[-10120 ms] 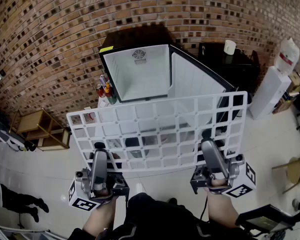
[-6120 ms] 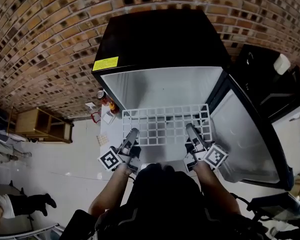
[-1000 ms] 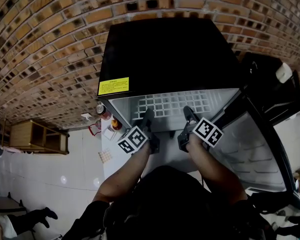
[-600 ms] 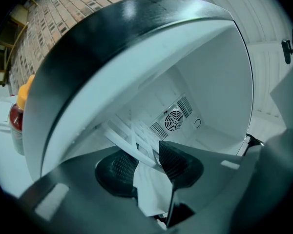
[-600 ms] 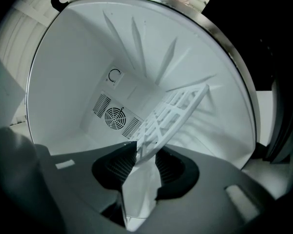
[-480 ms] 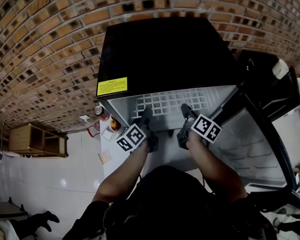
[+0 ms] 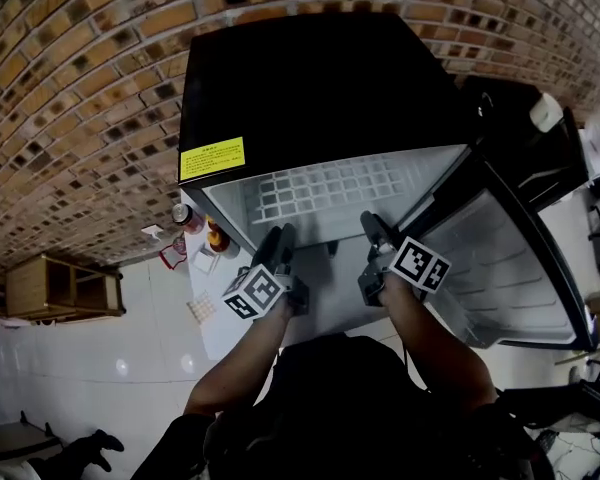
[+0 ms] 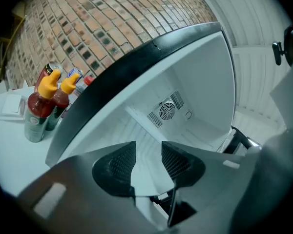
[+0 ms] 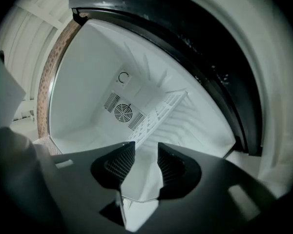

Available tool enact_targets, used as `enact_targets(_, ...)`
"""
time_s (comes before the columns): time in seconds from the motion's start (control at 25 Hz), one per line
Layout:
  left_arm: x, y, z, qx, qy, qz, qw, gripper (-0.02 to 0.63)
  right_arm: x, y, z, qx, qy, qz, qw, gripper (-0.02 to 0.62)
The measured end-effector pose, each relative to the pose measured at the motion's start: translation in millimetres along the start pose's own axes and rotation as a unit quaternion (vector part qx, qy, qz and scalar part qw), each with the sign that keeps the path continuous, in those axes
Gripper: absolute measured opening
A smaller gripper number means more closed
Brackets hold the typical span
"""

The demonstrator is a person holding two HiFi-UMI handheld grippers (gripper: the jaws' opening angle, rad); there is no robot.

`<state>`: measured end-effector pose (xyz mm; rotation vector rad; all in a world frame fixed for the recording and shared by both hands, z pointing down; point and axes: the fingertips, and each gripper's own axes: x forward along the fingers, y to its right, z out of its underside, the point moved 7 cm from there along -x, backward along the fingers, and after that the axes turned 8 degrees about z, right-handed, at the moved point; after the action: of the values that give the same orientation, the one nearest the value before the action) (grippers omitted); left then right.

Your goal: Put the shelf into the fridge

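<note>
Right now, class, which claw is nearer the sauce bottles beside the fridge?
Left. The left claw, opening and empty, sits just right of the sauce bottles; the right claw, also opening and empty, is farther off, toward the fridge door.

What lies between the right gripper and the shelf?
Nothing, only bare fridge interior, per the right gripper view. The right gripper, jaws opening and empty, sits clear of the shelf.

Head view: above, steeply down onto fridge (image 7: pixel 320 98) top. Gripper views: low, close, facing into open fridge; both share rear fan (image 8: pixel 167 110).
</note>
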<state>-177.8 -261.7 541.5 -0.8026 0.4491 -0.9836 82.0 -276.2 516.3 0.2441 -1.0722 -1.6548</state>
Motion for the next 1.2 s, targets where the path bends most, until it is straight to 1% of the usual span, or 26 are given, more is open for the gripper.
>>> enact_targets(0.08,-10,4,2,0.012,0.0,0.014,0.9998,0.15,-15,-4,2,-0.016,0.005,-0.011,1.0,0.148)
enact_targets(0.16,-18,11,4,0.025,-0.001,0.035,0.9991,0.117,-31,-8,4,-0.037,0.013,-0.022,0.999,0.125)
enact_targets(0.2,-23,16,4,0.03,0.0,0.043,0.9986,0.091,-39,-9,4,-0.048,0.017,-0.028,0.998,0.111)
enact_targets(0.24,-27,21,5,0.034,0.003,0.048,0.9983,0.038,-47,-10,4,-0.058,0.02,-0.036,0.997,0.104)
enact_targets(0.28,-32,27,5,0.038,0.007,0.051,0.9979,0.003,-56,-11,4,-0.065,0.022,-0.049,0.996,0.095)
enact_targets(0.36,-42,42,8,0.051,0.007,0.061,0.9968,0.003,-75,-16,3,-0.073,0.026,-0.079,0.994,0.073)
enact_targets(0.44,-53,62,11,0.071,-0.001,0.078,0.9944,0.003,-98,-20,1,-0.092,0.035,-0.094,0.991,0.053)
enact_targets(0.52,-61,83,17,0.093,-0.012,0.091,0.9914,0.003,-122,-21,-5,-0.121,0.046,-0.094,0.987,0.039)
enact_targets(0.6,-69,105,26,0.115,-0.017,0.096,0.9886,0.003,-146,-18,-12,-0.15,0.049,-0.088,0.984,0.024)
enact_targets(0.72,-86,139,41,0.143,-0.015,0.086,0.9858,0.003,-180,-9,-16,-0.195,0.043,-0.094,0.975,0.008)
enact_targets(0.84,-106,172,62,0.168,-0.007,0.072,0.9832,0.003,-215,-3,-16,-0.234,0.04,-0.116,0.964,0.006)
enact_targets(0.96,-131,199,82,0.194,-0.006,0.067,0.9787,0.003,-247,1,-9,-0.248,0.032,-0.145,0.957,0.006)
enact_targets(1.04,-147,215,92,0.202,-0.001,0.07,0.977,0.003,-265,2,-8,-0.257,0.028,-0.155,0.953,0.006)
enact_targets(1.2,-173,246,96,0.239,-0.001,0.067,0.9687,0.003,-291,-1,-16,-0.282,0.034,-0.171,0.943,0.006)
